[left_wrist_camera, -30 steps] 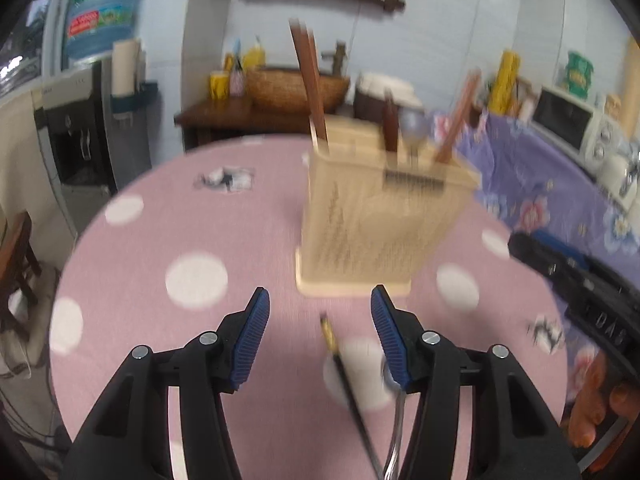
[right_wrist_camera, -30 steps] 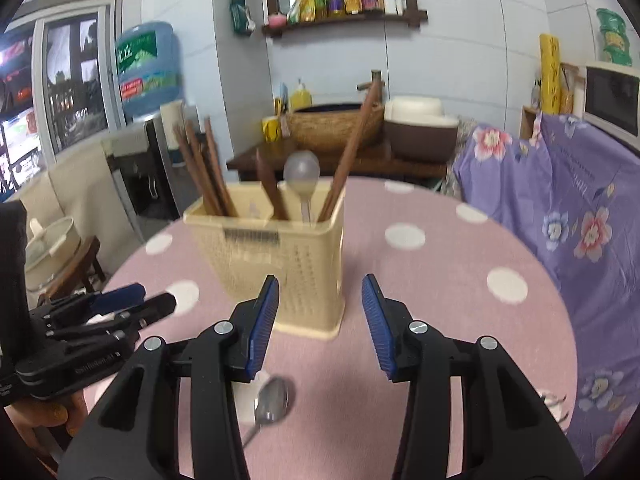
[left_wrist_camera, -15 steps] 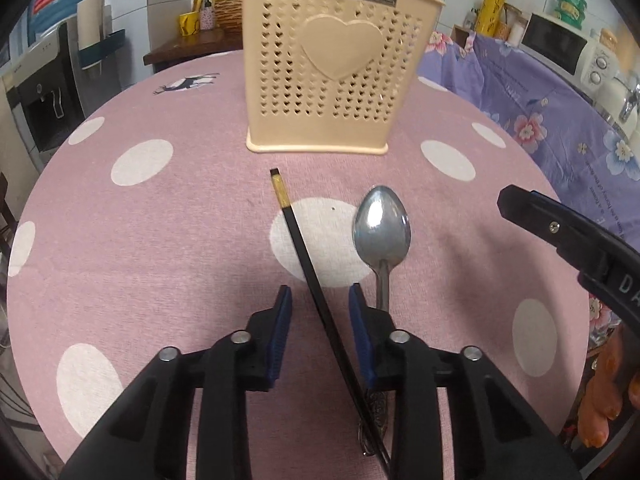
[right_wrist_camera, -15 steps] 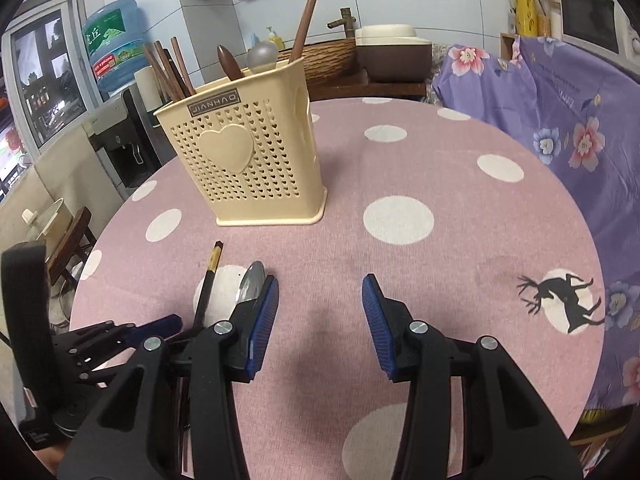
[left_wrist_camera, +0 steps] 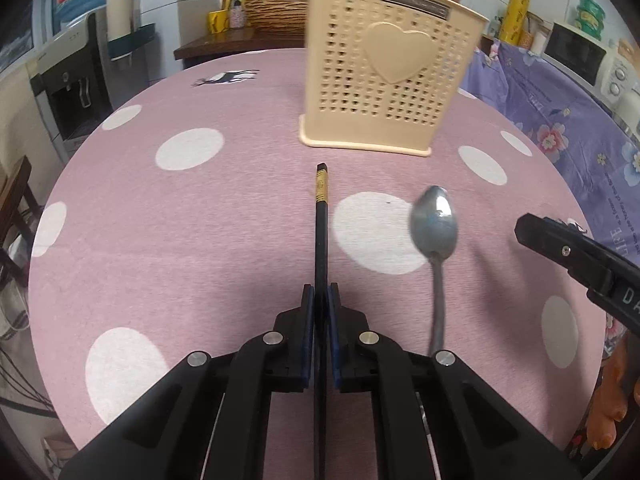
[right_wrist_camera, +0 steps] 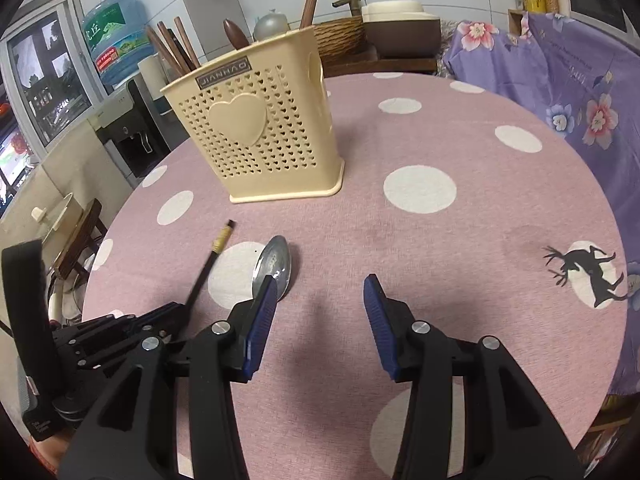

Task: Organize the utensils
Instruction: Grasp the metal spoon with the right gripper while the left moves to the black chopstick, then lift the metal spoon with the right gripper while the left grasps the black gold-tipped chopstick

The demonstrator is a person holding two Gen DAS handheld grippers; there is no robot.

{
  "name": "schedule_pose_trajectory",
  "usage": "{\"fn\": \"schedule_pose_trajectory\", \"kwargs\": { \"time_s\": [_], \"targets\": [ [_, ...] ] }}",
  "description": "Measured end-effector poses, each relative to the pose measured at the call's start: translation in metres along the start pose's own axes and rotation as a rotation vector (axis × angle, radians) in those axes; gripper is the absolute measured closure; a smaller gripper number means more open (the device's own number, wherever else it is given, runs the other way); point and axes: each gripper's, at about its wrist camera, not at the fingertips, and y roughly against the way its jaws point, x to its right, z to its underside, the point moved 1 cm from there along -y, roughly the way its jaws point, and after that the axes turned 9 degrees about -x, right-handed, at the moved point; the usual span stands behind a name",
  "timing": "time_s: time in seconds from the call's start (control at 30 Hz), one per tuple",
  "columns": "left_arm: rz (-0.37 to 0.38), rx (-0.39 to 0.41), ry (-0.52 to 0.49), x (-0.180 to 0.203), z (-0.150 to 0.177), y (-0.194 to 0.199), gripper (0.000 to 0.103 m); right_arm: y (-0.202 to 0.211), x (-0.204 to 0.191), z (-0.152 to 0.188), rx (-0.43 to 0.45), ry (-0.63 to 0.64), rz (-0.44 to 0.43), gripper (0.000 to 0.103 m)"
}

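My left gripper (left_wrist_camera: 321, 300) is shut on a black chopstick (left_wrist_camera: 321, 232) with a gold band, its tip pointing toward the cream utensil holder (left_wrist_camera: 384, 80). A metal spoon (left_wrist_camera: 434, 232) lies on the pink dotted tablecloth just right of the chopstick. In the right wrist view the same chopstick (right_wrist_camera: 208, 264), spoon (right_wrist_camera: 274, 264) and holder (right_wrist_camera: 264, 136) show, with the left gripper (right_wrist_camera: 176, 312) at lower left. My right gripper (right_wrist_camera: 320, 300) is open and empty above the cloth, just right of the spoon. The holder has wooden chopsticks and spoons standing in it.
The round table (right_wrist_camera: 460, 240) has a pink cloth with white dots and deer prints. A purple flowered cover (right_wrist_camera: 580, 80) lies to the right. A water dispenser (left_wrist_camera: 76, 80) stands far left and a dark side table with a basket (left_wrist_camera: 272, 16) stands behind.
My left gripper has closed its fingers onto the black chopstick, which now points straight ahead. The right gripper has stayed open and shifted only slightly.
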Motion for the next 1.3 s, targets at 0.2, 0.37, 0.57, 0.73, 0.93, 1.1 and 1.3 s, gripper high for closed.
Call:
{"fn": "schedule_pose_trajectory", "kwargs": {
  "time_s": [0.2,0.37,0.57,0.73,0.93,1.1,1.3],
  "targets": [
    [0.002,0.008,0.044,-0.016,0.009,0.006,0.095,-0.014,-0.02,0.006,-0.047,0.028,0.015,0.048],
    [0.038,0.011,0.068,-0.021,0.011,0.01,0.095,-0.031,-0.044,0.006,-0.097,0.056,0.068,0.046],
    [0.05,0.048,0.093,-0.034,0.011,0.022,0.093,-0.051,-0.062,0.004,-0.128,0.075,0.128,0.046],
    [0.042,0.073,0.147,-0.057,0.011,0.03,0.087,-0.062,-0.068,-0.008,-0.128,0.081,0.168,0.046],
    [0.043,0.083,0.164,-0.065,0.009,0.032,0.086,-0.071,-0.077,-0.016,-0.118,0.107,0.201,0.051],
    [0.049,0.076,0.153,-0.062,0.009,0.031,0.086,-0.072,-0.08,-0.018,-0.108,0.131,0.194,0.065],
    [0.054,0.07,0.149,-0.061,0.007,0.029,0.086,-0.066,-0.068,-0.02,-0.106,0.086,0.089,0.065]
  ]
}}
